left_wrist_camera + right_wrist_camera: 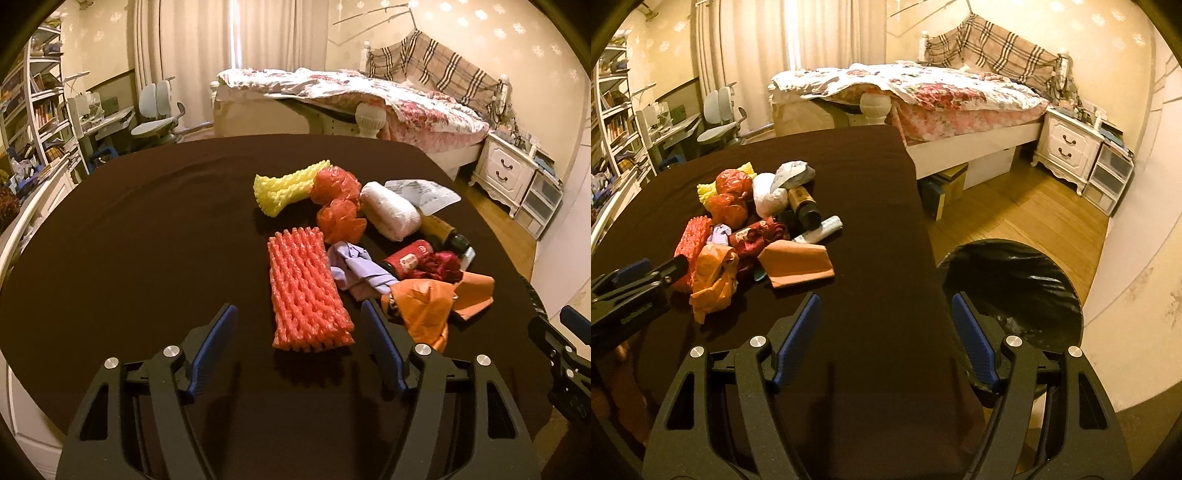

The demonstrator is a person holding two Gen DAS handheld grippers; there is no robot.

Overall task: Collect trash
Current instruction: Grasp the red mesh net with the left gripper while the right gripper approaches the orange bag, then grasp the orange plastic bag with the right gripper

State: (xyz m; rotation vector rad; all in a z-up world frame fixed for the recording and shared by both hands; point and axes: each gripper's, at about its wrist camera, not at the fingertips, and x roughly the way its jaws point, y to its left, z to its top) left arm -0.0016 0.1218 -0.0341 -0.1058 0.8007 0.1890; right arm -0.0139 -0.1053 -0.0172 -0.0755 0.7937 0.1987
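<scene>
A pile of trash lies on the dark tablecloth (129,240): a red foam net (306,291), a yellow foam net (284,186), red crumpled bags (336,201), a white wad (389,210), a purple glove (356,271), an orange bag (424,310) and a dark bottle (441,229). My left gripper (299,317) is open and empty, its fingers on either side of the red net's near end. My right gripper (886,306) is open and empty above the table's right edge. A black-lined trash bin (1015,288) stands on the floor beside the table.
A bed (923,96) stands behind the table. A white nightstand (1067,144) and plastic drawers (1108,177) are at the right. A desk, chair (157,118) and bookshelves (40,110) are at the left. Wooden floor (1015,210) lies to the table's right.
</scene>
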